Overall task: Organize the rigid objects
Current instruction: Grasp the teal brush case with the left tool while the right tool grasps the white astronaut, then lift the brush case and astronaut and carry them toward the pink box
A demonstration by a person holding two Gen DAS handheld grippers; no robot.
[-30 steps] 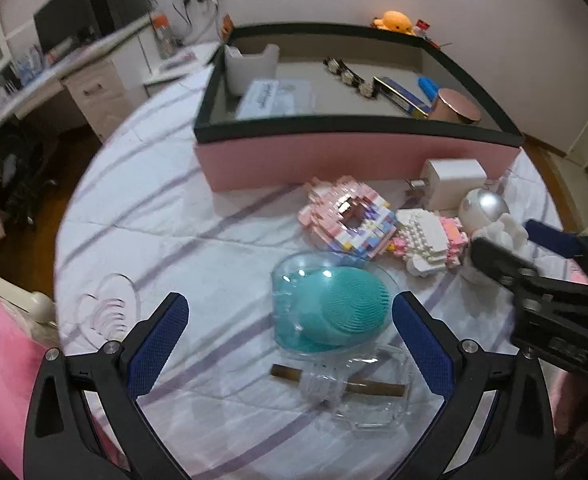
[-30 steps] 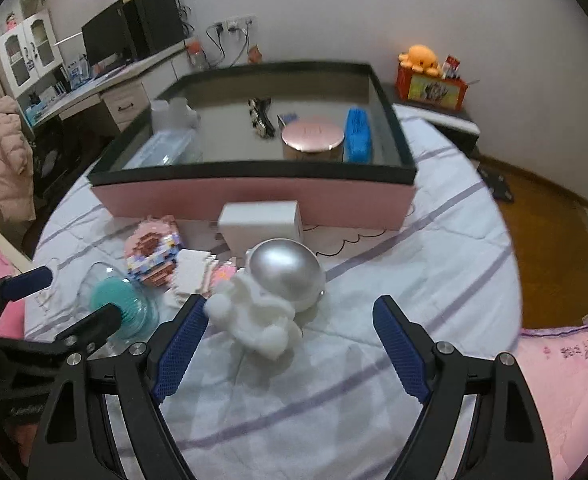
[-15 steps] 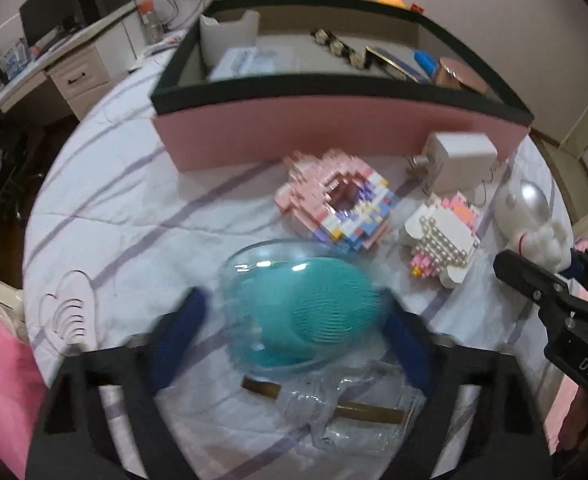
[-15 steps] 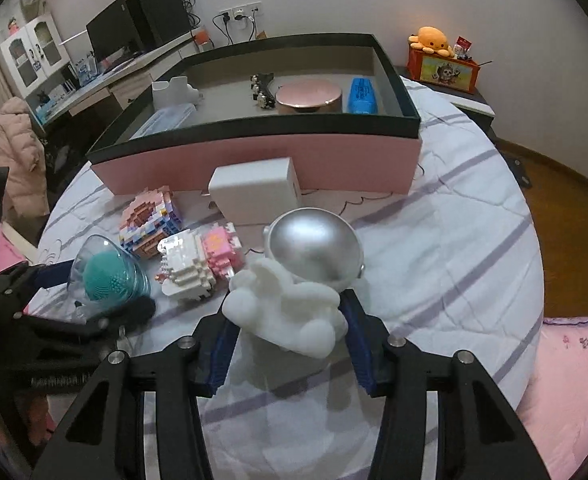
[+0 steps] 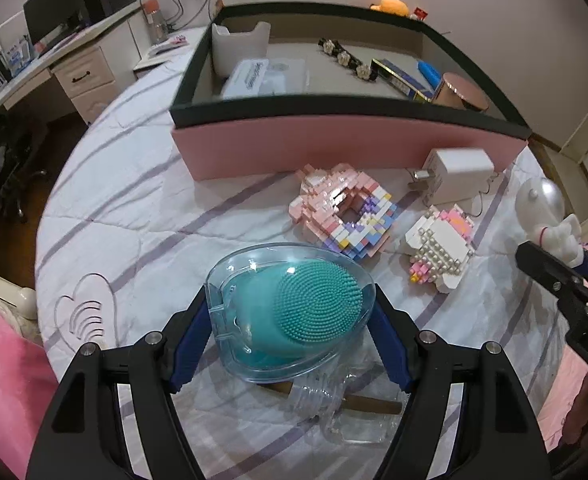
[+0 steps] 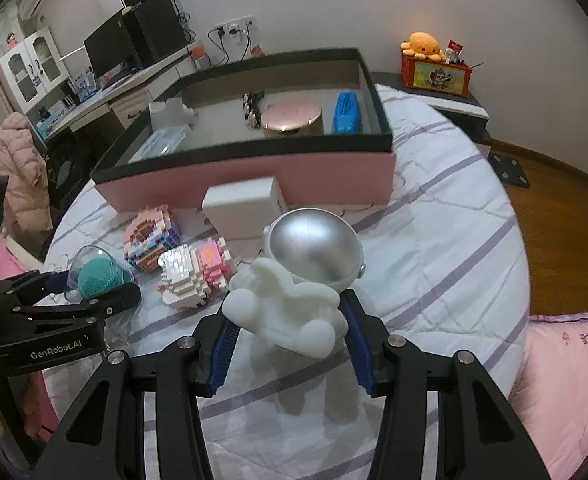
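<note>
Now clamped, no longer spread: left gripper (image 5: 290,334) on the teal brush case (image 5: 294,312), right gripper (image 6: 290,344) on the astronaut figurine (image 6: 297,300).

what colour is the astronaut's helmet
Shiny silver, on a white body; the astronaut figure shows best in the right wrist view, between the right gripper pads.

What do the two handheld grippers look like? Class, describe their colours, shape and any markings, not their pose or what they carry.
The left gripper and the right gripper share one design: matte black angular frames with open cut-outs, silver round bolts at the joints, and blue ribbed pads lining the fingers. The right wrist view shows white "GenRobot.AI" lettering on the left gripper's body. No cables or sleeves show.
</note>
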